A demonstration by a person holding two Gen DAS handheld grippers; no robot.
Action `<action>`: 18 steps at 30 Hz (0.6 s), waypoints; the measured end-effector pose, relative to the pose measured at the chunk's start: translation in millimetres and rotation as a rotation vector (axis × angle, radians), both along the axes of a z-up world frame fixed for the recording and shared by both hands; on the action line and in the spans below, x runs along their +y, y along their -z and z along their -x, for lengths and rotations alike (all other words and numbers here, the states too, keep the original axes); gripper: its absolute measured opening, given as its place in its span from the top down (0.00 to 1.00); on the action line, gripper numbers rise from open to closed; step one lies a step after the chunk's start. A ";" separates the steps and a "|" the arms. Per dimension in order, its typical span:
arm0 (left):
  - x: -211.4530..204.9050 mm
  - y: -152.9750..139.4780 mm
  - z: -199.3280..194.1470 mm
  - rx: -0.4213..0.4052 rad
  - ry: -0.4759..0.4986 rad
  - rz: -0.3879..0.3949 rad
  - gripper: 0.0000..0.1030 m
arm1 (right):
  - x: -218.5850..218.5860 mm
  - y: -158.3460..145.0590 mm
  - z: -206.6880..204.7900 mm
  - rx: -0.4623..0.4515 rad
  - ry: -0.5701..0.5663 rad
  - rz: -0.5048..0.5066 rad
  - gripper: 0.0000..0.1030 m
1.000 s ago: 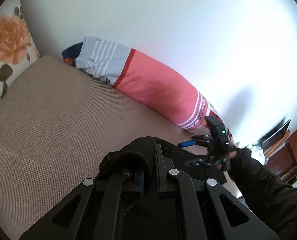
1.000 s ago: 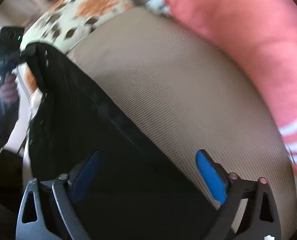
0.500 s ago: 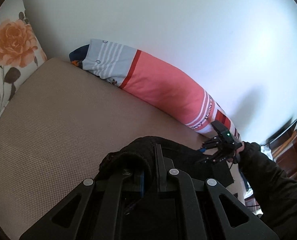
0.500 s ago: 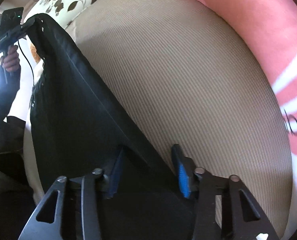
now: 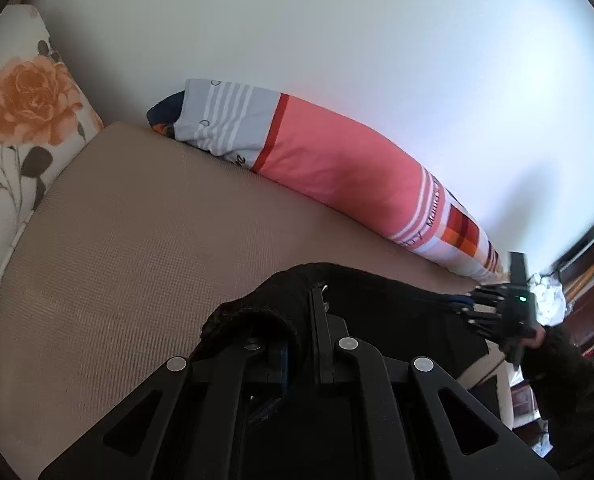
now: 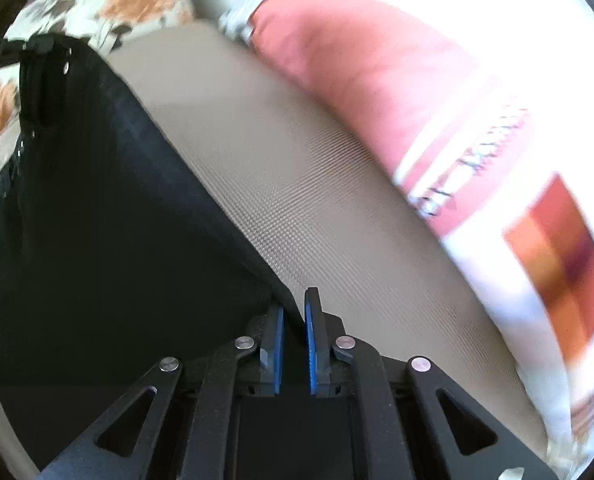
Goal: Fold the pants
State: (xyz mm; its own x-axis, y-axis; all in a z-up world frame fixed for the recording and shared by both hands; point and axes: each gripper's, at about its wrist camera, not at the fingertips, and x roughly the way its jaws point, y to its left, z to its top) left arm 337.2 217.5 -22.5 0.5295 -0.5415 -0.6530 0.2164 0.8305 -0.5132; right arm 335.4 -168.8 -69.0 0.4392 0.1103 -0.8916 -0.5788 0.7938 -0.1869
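Black pants [image 6: 97, 220] clamped (both ends) by jaws.

Black pants [image 5: 381, 300] cover the left gripper's [image 5: 299, 332] fingertips, the far right furniture [image 5: 589, 264] is blurred and cut off, and the pillow [image 6: 477, 152] smears in the right view.

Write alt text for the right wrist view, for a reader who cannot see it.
The right gripper is shut on the edge of the black pants, which stretch away over a tan cushion to the far left gripper holding their other end. A long pink pillow lies along the white wall behind, with a floral cushion at the far end.
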 end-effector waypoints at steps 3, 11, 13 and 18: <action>5.9 -8.5 19.5 -0.009 0.018 -0.009 0.92 | -2.2 -26.6 41.3 -0.061 0.053 -0.014 0.93; 27.1 -6.7 102.5 0.010 0.079 -0.028 0.90 | 12.6 -50.6 164.5 -0.095 0.114 -0.086 0.93; 32.1 3.8 123.1 0.043 0.096 -0.046 0.87 | 10.4 -46.3 177.5 -0.070 0.119 -0.106 0.94; 38.8 41.6 161.5 0.150 0.122 -0.122 0.84 | 17.8 -13.2 222.2 0.030 0.094 -0.153 0.95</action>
State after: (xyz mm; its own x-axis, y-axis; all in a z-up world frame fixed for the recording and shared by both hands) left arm 175.6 256.3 -64.1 0.3571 -0.5077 -0.7840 0.2484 0.8608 -0.4443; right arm 113.2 -151.0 -55.8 0.4272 0.2055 -0.8805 -0.5043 0.8624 -0.0435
